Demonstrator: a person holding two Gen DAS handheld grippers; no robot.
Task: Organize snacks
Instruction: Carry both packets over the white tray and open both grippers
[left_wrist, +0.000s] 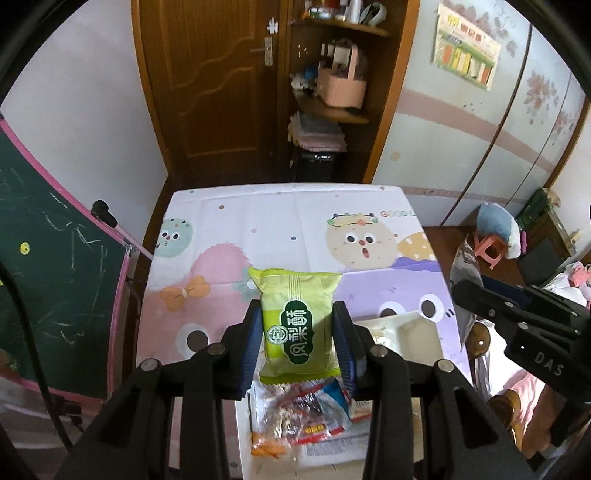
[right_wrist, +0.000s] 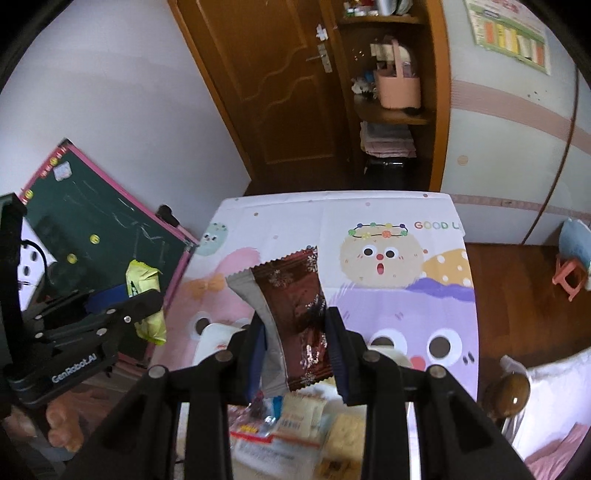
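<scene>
Left wrist view: we pinch a green snack packet (left_wrist: 295, 321) in our left gripper (left_wrist: 297, 332); our right gripper (right_wrist: 295, 343) clamps a brown snack packet (right_wrist: 295, 306) above the near snack pile (right_wrist: 291, 424).

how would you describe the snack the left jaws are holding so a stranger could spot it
Above the cartoon tablecloth, the left gripper is shut on a green snack packet. It alone is lime green with dark green lettering; the packet in the other gripper is dark brown.

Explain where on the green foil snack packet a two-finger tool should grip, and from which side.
Grip the green foil snack packet across its puffed middle, one jaw on each long side edge, approaching from its lower crimped end. The body is narrow enough to span; the flat crimped ends would fold. The left gripper holds it just so.
</scene>
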